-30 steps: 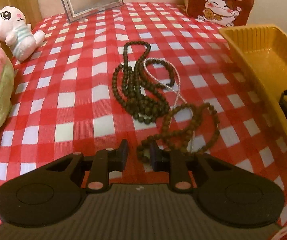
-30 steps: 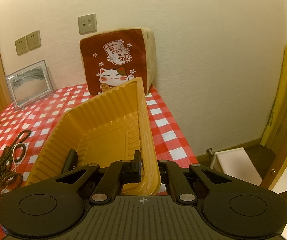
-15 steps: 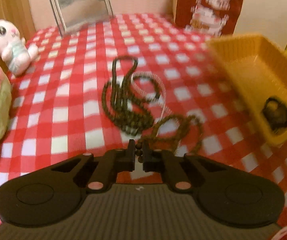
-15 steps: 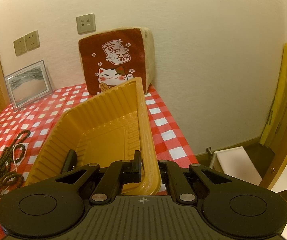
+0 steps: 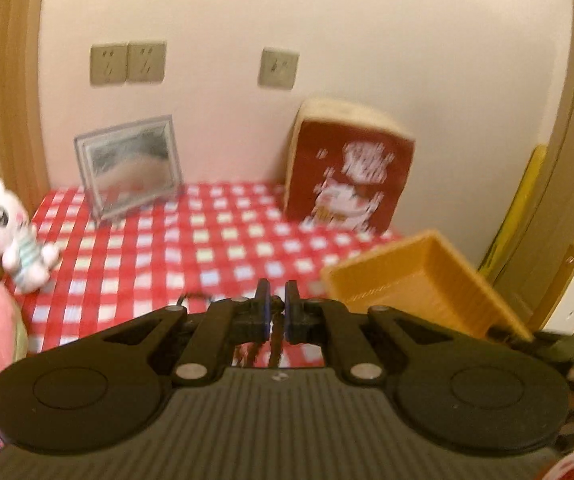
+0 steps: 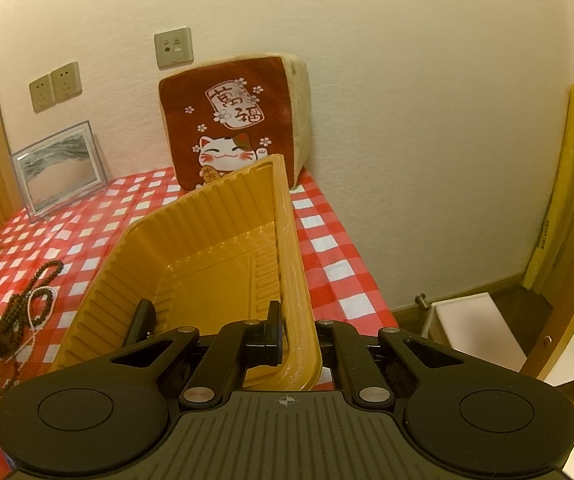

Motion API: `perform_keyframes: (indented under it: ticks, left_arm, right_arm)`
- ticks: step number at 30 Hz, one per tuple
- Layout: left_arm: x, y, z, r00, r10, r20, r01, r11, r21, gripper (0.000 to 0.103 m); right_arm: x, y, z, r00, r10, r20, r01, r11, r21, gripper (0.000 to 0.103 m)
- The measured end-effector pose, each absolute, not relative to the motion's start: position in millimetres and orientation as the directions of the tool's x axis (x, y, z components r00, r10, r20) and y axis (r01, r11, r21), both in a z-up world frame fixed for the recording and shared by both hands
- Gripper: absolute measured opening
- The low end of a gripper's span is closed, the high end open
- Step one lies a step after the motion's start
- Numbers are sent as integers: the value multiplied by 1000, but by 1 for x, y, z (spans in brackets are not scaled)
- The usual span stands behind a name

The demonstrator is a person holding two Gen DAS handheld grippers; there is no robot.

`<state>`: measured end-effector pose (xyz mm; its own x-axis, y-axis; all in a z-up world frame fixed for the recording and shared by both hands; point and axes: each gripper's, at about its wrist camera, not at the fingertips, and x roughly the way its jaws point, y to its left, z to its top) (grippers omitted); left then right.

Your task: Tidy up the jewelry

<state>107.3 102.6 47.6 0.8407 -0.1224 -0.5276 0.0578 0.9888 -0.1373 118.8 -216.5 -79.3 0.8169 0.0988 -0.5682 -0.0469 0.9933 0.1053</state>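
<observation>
The left wrist view was motion-blurred, smearing the cat cushion [image 5: 347, 184]. The brown bead strand [image 5: 275, 344] hung mostly hidden behind the left gripper [image 5: 277, 312].

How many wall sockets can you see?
3. Two sockets sit side by side, the left one touching its neighbour, above the picture frame. A third is above the cat cushion. More may be out of view.

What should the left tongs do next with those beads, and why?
Probably carry the brown bead string right, over the yellow tray: the left tongs pinch it, strands dangling, while the right tongs clamp the tray's rim.
</observation>
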Motion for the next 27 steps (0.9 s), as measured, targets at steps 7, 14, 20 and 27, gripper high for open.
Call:
perform_keyframes:
  ticks: [7, 14, 20, 27]
  left_arm:
    - [107, 87, 81, 871, -177, -458, 125, 982, -143, 5]
    - [118, 66, 100, 885, -253, -391, 210, 966, -150, 5]
    - [139, 36, 105, 876, -330, -351, 285, 942, -174, 5]
    - [164, 5, 101, 844, -420, -333, 362, 905, -223, 5]
  right_arm:
    - [118, -216, -78, 817, 100, -567, -48, 993, 105, 5]
    - [117, -215, -78, 818, 98, -567, -47, 994, 103, 5]
    - [116, -214, -78, 819, 97, -565, -49, 994, 101, 5]
    - [115, -212, -75, 822, 97, -561, -51, 994, 97, 6]
